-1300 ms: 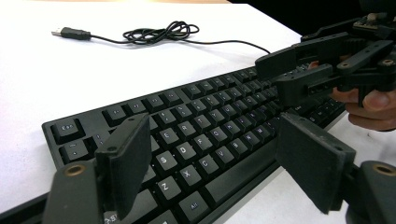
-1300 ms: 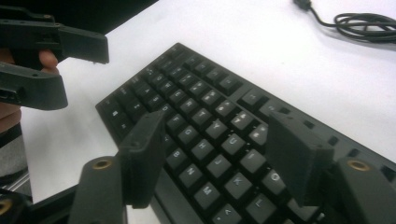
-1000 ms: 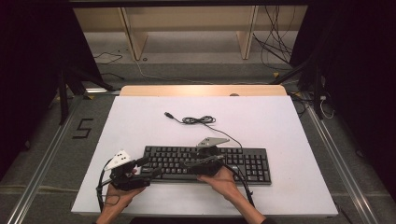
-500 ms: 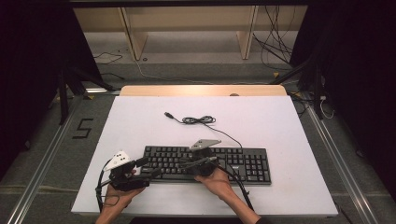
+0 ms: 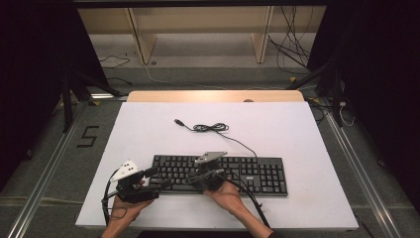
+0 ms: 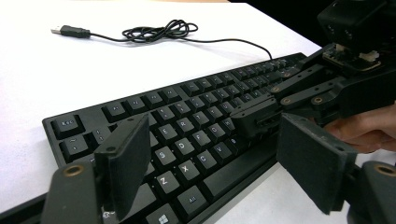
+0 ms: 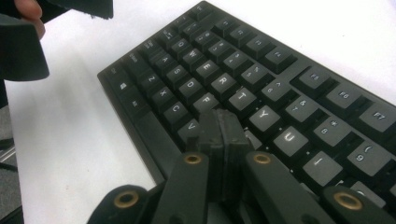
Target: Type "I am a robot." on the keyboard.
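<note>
A white rectangular table [image 5: 148,129] carries the whole scene, its far edge backed by a strip of pale wood. Along the near edge, slightly right of centre, lies a black full-size plastic keyboard [image 5: 257,173] with white-lettered keys, its long side parallel to that edge. From its rear a thin black cable [image 5: 210,128] runs toward the middle of the table, bunches into a loose coil and ends in a USB plug [image 5: 179,122] that lies free on the white surface, well apart from the keyboard.

A person's two hands come in over the near edge, each with a black two-jaw gripper. The left gripper [image 5: 154,177], topped by a white three-cornered plate, sits at the keyboard's left end near the table's near-left corner; its jaws stand wide apart with nothing pinched between them, and in the left gripper view they frame the keyboard's lower-left keys around Z and X, whether they touch cannot be told. The right gripper [image 5: 194,179], under a grey three-cornered plate, lies over the left-middle of the keyboard; its jaws have just been closing and now meet pad to pad with nothing caught between them. In the right gripper view the joined tips [image 7: 223,133] point down at the letter keys between F, V and Y, just above or on the keycaps; contact cannot be made out.
</note>
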Motion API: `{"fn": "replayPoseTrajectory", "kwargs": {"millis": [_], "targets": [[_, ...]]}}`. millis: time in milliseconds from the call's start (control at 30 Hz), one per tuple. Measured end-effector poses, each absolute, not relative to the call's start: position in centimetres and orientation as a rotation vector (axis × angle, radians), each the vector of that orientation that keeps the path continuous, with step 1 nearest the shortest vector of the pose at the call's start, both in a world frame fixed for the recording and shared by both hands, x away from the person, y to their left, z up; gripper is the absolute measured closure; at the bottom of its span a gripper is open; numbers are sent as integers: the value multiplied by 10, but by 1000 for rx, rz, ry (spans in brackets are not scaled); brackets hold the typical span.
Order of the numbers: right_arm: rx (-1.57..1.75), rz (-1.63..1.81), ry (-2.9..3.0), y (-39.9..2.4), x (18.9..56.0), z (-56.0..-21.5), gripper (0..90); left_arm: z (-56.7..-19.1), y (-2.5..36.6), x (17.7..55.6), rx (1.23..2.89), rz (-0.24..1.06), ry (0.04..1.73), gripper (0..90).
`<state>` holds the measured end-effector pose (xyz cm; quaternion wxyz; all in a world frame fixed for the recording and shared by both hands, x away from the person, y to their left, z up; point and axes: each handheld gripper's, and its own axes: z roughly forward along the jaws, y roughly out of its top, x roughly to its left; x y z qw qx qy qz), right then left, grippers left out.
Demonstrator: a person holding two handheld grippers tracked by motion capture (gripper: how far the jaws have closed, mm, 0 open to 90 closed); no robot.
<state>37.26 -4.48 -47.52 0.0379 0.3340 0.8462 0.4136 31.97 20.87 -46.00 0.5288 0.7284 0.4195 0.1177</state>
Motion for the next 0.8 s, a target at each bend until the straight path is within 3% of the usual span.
{"fn": "replayPoseTrajectory", "kwargs": {"millis": [800], "targets": [[1035,1296,2584,-46,371,-477,870,-460,209,320,1745,284,1002,256]]}}
